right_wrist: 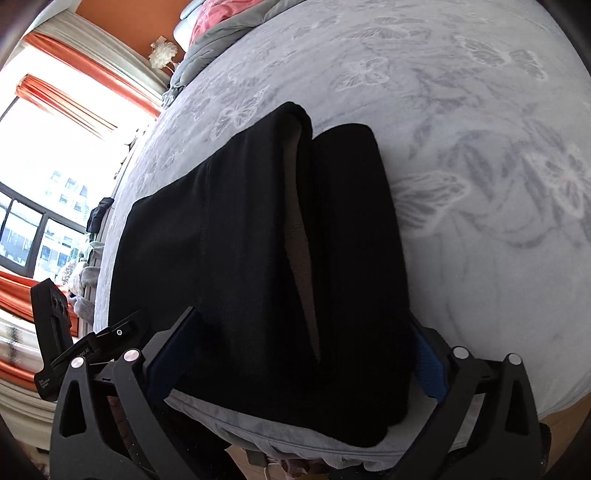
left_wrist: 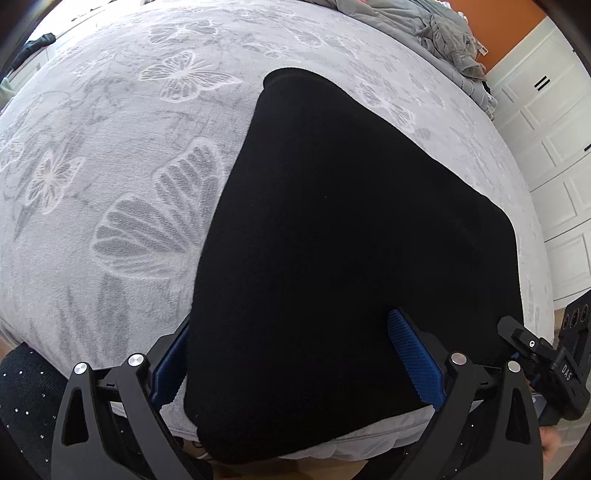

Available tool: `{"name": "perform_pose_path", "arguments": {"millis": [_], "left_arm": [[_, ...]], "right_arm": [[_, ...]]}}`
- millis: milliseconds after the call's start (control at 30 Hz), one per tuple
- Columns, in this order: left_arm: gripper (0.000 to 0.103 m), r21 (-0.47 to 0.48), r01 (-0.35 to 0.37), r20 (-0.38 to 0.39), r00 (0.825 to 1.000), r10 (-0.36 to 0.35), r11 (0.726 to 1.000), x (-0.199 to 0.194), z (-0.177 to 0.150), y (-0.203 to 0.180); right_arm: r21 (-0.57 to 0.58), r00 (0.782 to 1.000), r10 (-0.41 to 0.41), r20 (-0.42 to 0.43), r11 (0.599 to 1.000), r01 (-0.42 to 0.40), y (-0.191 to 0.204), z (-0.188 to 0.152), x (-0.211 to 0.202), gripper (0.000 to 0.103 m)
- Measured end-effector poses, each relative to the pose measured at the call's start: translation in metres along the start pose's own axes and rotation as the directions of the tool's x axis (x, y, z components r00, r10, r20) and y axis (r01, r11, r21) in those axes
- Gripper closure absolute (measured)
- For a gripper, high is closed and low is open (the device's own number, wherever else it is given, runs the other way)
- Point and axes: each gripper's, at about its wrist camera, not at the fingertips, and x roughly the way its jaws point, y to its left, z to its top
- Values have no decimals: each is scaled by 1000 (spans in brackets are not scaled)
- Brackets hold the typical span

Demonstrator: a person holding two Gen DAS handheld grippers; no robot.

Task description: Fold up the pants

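Observation:
The black pants [left_wrist: 332,240] lie flat on a grey bed cover with white butterflies [left_wrist: 110,166], their near end at the bed's front edge. In the right wrist view the pants [right_wrist: 240,258] show two layers with a pale lining strip between them. My left gripper [left_wrist: 291,354] is open, its blue pads [left_wrist: 413,362] straddling the pants' near end. My right gripper [right_wrist: 295,369] is open too, its fingers [right_wrist: 428,369] either side of the same near end. Neither holds the cloth.
Crumpled grey bedding [left_wrist: 443,33] and a pink item [right_wrist: 214,18] lie at the bed's far end. White cabinet doors [left_wrist: 546,147] stand beside the bed. A window with orange curtains [right_wrist: 55,92] is on the other side. The other gripper [left_wrist: 554,362] shows at the right.

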Motion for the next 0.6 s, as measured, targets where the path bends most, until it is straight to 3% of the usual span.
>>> {"name": "perform_pose_path", "arguments": {"millis": [533,600], "left_arm": [[5,52,-9,53,999,7,999,26,35,-25],[5,59,0,61,998,-4,998,28,39,-27]], "right_arm": [[-33,995,45,86,999,-42,6,23,21,5],[-54,995,31,96,998,-26,9,24,22,8]]}}
